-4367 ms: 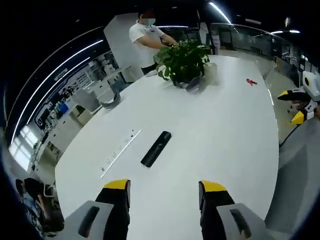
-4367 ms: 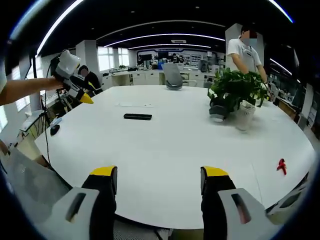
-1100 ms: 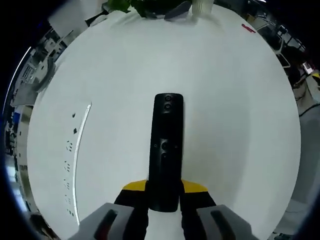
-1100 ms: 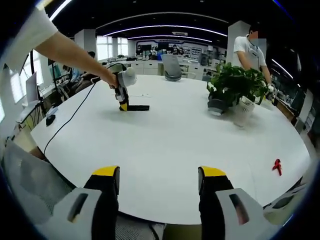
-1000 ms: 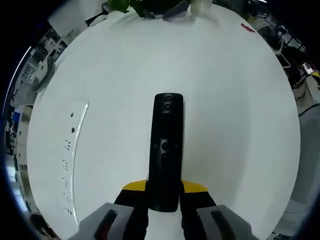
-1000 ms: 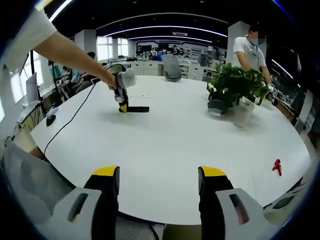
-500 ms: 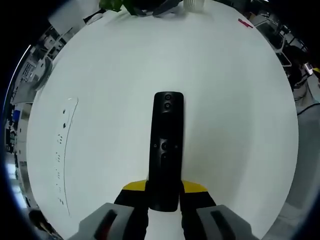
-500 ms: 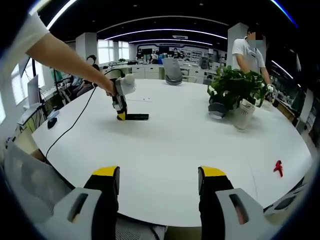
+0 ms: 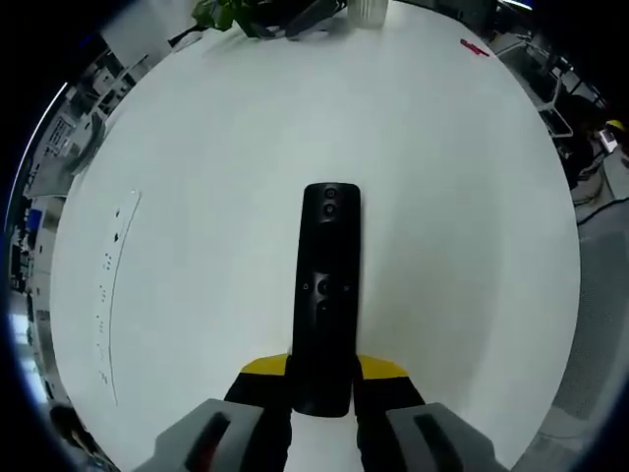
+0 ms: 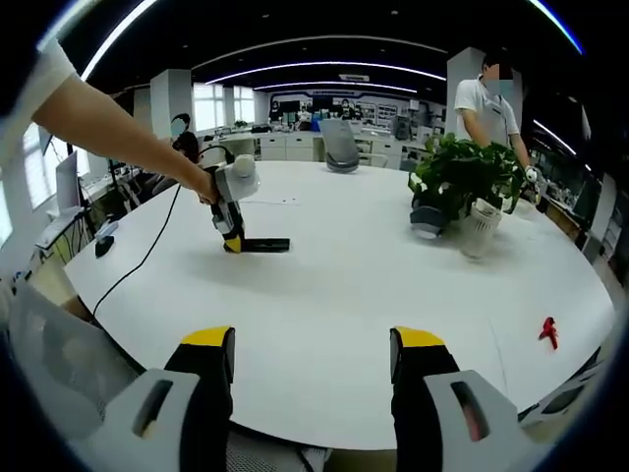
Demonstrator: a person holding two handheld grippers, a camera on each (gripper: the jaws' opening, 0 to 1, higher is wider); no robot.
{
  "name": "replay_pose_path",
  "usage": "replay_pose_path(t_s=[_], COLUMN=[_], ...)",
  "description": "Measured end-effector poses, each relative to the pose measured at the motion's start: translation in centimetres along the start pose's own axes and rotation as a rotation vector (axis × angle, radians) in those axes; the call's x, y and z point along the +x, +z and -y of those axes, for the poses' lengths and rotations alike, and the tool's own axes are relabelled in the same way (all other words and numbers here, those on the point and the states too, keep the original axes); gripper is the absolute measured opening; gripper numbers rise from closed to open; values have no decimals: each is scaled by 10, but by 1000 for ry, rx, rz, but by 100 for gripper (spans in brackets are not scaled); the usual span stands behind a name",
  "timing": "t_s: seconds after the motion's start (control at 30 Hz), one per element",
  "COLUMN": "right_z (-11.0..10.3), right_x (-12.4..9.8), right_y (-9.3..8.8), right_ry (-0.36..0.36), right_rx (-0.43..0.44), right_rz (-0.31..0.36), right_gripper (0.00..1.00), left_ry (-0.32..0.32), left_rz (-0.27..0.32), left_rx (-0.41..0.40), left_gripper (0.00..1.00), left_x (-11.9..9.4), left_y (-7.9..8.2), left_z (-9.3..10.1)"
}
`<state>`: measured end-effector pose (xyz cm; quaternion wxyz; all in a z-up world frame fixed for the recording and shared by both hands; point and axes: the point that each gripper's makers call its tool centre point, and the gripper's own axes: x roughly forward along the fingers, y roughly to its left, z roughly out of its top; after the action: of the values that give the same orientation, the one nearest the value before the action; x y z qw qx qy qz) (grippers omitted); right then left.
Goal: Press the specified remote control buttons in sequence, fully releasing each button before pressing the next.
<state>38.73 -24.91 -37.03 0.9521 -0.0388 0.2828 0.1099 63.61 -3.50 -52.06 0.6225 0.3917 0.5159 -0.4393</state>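
A long black remote control (image 9: pixel 326 285) runs straight up the middle of the left gripper view, buttons facing up, over the white table (image 9: pixel 472 216). My left gripper (image 9: pixel 324 379) is shut on its near end, yellow-tipped jaws on either side. In the right gripper view the same remote (image 10: pixel 263 244) shows at the left, held by the left gripper (image 10: pixel 232 242) in a person's hand. My right gripper (image 10: pixel 313 356) stands open over the table's near edge, nothing between its jaws, well short of the remote.
A potted plant (image 10: pixel 462 177) and a white cup (image 10: pixel 481 221) stand at the back right. A small red object (image 10: pixel 549 331) lies near the right edge. A person (image 10: pixel 484 98) stands behind the plant. A cable (image 10: pixel 138 265) trails off the table's left side. An office chair (image 10: pixel 340 146) stands beyond the table.
The left gripper has carried the remote a little along the table, closer toward the right gripper's side. Its hold is unchanged. The right gripper stays open and still.
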Motion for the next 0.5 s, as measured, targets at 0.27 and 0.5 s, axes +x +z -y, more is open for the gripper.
replay_pose_path(t_s=[0.27, 0.5], right_z=[-1, -2], right_x=[0, 0], right_y=[0, 0], right_ry=[6, 11], right_rx=[-6, -8], right_rz=[1, 3], right_gripper=[66, 66], left_ry=[1, 4], left_rz=[-19, -2], left_rx=[2, -20], left_gripper=[23, 23], left_x=[0, 1], left_y=[-2, -6], left_z=[11, 24])
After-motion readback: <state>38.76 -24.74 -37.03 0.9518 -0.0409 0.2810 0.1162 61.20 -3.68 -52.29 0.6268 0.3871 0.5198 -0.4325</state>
